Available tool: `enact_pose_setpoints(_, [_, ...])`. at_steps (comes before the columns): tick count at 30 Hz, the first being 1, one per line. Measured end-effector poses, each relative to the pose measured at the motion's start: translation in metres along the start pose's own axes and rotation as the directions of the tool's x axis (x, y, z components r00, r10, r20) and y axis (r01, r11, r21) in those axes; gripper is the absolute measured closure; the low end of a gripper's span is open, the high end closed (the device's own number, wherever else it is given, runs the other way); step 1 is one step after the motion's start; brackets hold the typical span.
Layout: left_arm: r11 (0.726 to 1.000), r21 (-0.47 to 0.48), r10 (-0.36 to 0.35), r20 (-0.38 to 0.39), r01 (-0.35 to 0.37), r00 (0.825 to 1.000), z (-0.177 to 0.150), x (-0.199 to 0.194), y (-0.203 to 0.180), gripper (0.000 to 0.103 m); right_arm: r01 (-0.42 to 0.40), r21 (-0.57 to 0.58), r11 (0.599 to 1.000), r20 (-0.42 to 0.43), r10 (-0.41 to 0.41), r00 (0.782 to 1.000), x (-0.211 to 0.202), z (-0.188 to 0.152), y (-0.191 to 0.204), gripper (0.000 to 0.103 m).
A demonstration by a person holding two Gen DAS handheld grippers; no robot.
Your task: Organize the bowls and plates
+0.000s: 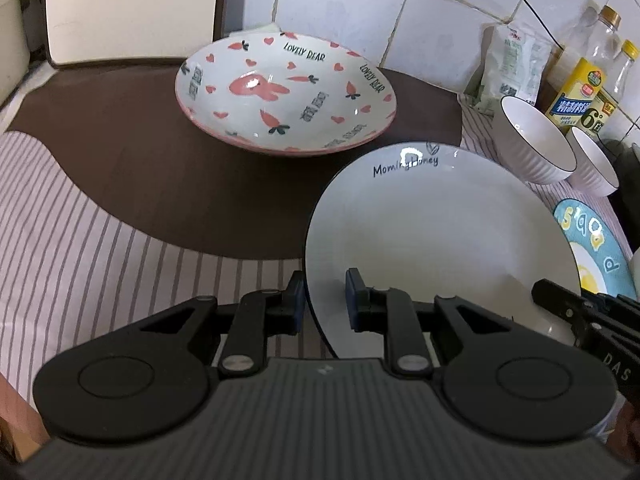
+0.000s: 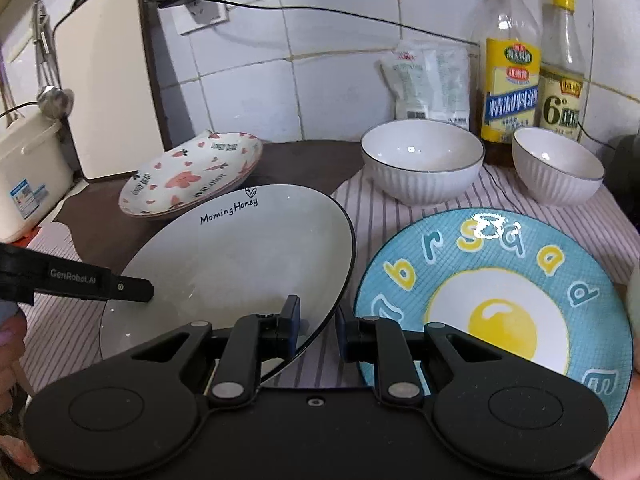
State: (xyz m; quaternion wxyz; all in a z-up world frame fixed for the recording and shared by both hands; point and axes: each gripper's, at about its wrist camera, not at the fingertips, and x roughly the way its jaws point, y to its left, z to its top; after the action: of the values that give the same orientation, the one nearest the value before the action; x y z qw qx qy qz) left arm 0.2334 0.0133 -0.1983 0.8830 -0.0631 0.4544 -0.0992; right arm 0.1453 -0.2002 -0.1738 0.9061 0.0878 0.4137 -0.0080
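A white plate lettered "Morning Honey" (image 1: 436, 236) is tilted above the striped cloth. My left gripper (image 1: 322, 300) has its jaws around the plate's left rim, with a gap still showing. My right gripper (image 2: 318, 320) has its jaws around the plate's (image 2: 240, 256) right rim. A pink carrot-pattern plate (image 1: 286, 96) rests on the brown mat behind; it also shows in the right wrist view (image 2: 192, 176). A blue egg plate (image 2: 496, 292) lies on the cloth at right. Two white ribbed bowls (image 2: 422, 160) (image 2: 558, 170) stand behind it.
Two oil and vinegar bottles (image 2: 510, 64) (image 2: 562, 68) and a white pouch (image 2: 434, 80) stand against the tiled wall. A cutting board (image 2: 108, 80) leans at the back left. A white container (image 2: 24, 176) sits at far left. A cable (image 2: 320, 12) runs along the wall.
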Motion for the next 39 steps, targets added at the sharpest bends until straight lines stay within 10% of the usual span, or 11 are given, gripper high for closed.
enact_pose_setpoints(12, [0.999,0.026,0.019,0.004,-0.019,1.000,0.001,-0.017,-0.005,0.077,0.057,-0.076,0.995,-0.074,-0.062,0.995,-0.005,-0.009,0.013,0.073])
enact_pose_setpoints(21, [1.000,0.025,0.017,0.018,-0.017,1.000,-0.007,-0.062,-0.020,0.073,0.049,-0.072,0.996,0.036,-0.047,0.998,-0.069,-0.015,0.003,0.062])
enact_pose_setpoints(39, [0.981,0.121,-0.157,0.022,0.153,0.987,-0.034,-0.090,-0.150,0.062,0.202,-0.024,0.979,0.189,-0.194,0.963,-0.148,-0.048,-0.085,0.058])
